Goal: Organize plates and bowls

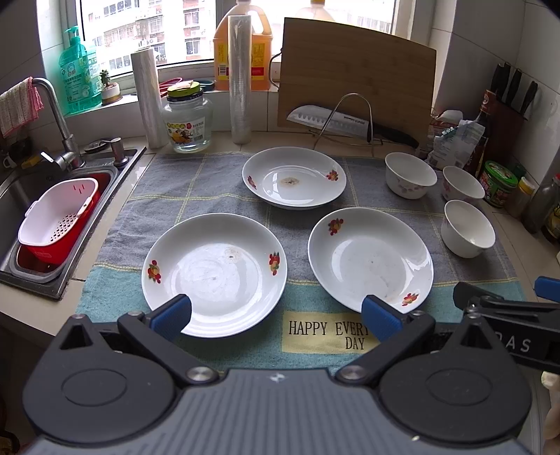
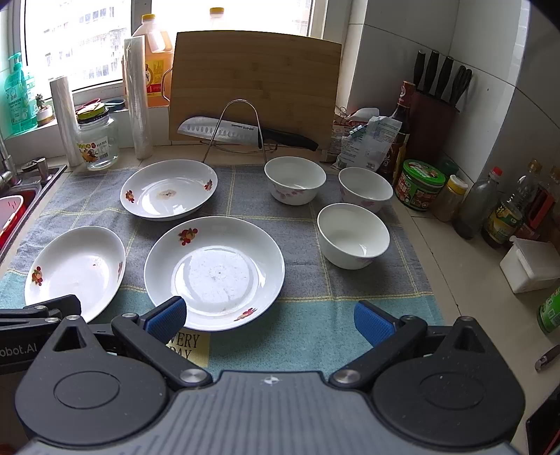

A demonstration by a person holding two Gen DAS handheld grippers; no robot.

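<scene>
A: What lies on the towel?
B: Three plates: one near left, one near middle, one far.
A: And the bowls?
B: Three at right: one far, one further right, one nearer.
A: Behind?
B: A cutting board, knife before it.

Daylight from the window at the back, blown out to near white there; soft, even elsewhere, faint shadows only. Glare patches on the plates, near ones especially. Sharp mid-frame, strong fisheye bending of the wall tiles at the edges, dark vignette in the corners.
</scene>
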